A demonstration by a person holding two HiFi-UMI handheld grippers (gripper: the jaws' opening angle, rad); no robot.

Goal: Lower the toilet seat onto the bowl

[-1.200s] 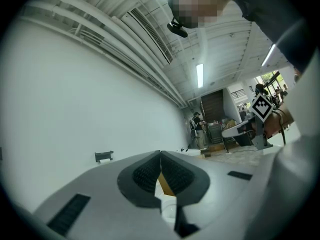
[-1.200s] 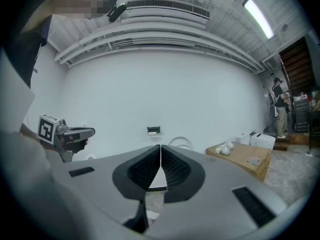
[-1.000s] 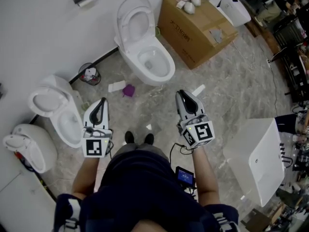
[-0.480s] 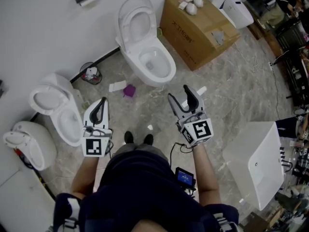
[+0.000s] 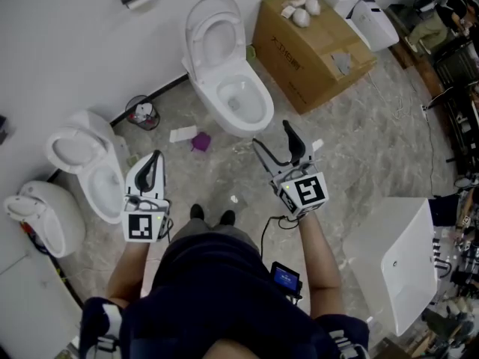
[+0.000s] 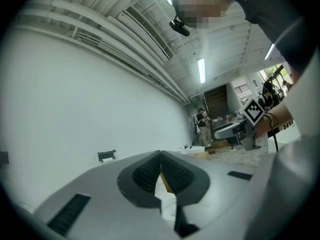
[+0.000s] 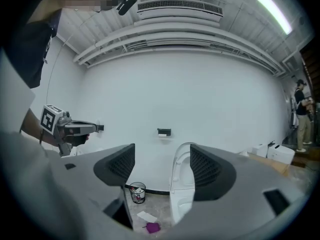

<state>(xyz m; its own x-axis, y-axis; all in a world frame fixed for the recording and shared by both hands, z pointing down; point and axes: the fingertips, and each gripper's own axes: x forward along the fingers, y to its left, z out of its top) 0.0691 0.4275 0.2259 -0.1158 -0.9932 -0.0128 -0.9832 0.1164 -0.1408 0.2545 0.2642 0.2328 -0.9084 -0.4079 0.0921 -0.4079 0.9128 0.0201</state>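
Note:
The white toilet (image 5: 241, 102) stands against the wall ahead, its seat (image 5: 215, 37) and lid raised upright. In the right gripper view the seat (image 7: 183, 160) shows between the jaws, still far off. My right gripper (image 5: 273, 140) is held level, short of the bowl. Its jaws have just been opening and now stand wide with nothing between them. My left gripper (image 5: 154, 163) hangs further back and to the left, shut and empty, and in its own view the pads (image 6: 150, 174) meet.
A cardboard box (image 5: 310, 43) stands right of the toilet. A waste bin (image 5: 141, 114), a paper scrap (image 5: 181, 134) and a purple scrap (image 5: 200, 140) lie left of it. Another toilet (image 5: 86, 167) stands at the far left, a white basin (image 5: 397, 253) at the right.
The right gripper's jaws went from shut to wide open, and it moved a little forward towards the toilet. The left gripper stayed where it was.

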